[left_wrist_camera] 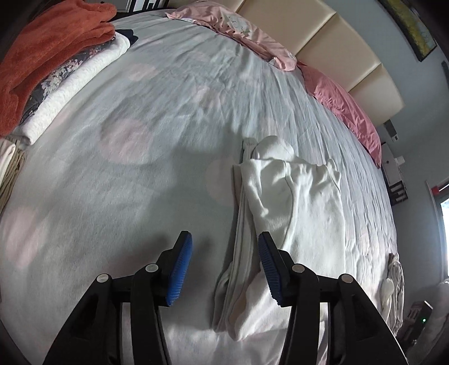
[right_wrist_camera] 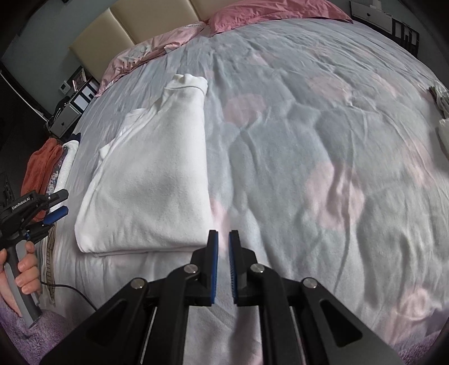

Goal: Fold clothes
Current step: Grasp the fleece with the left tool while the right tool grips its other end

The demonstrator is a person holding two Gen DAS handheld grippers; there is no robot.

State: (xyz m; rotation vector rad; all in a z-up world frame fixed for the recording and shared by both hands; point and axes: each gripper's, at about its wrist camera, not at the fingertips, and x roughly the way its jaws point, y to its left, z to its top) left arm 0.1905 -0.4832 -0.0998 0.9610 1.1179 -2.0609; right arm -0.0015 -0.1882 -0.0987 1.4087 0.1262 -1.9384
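One white sweater lay folded on the bed cover, its turtleneck collar pointing away toward the headboard. In the right wrist view it sat ahead and to the left of the right gripper, with its near hem corner close beside the left fingertip but not touching it. In the left wrist view the same sweater stretched ahead and to the right of the left gripper, its stacked edge running forward through the gap between the two fingers, below them.

The left gripper's two blue-padded fingers stood wide apart and held nothing. The right gripper's two fingers were nearly together, a narrow gap left between the pads, with nothing in it. The left gripper also showed at the far left of the right wrist view, carried by one hand on its grey handle.

Farther out, two pink pillows lay along the headboard. One stack of folded laundry sat far ahead-left of the left fingers: an orange towel on top, a dark floral piece under it, a white one beneath. One small crumpled pale garment lay at the cover's right edge.
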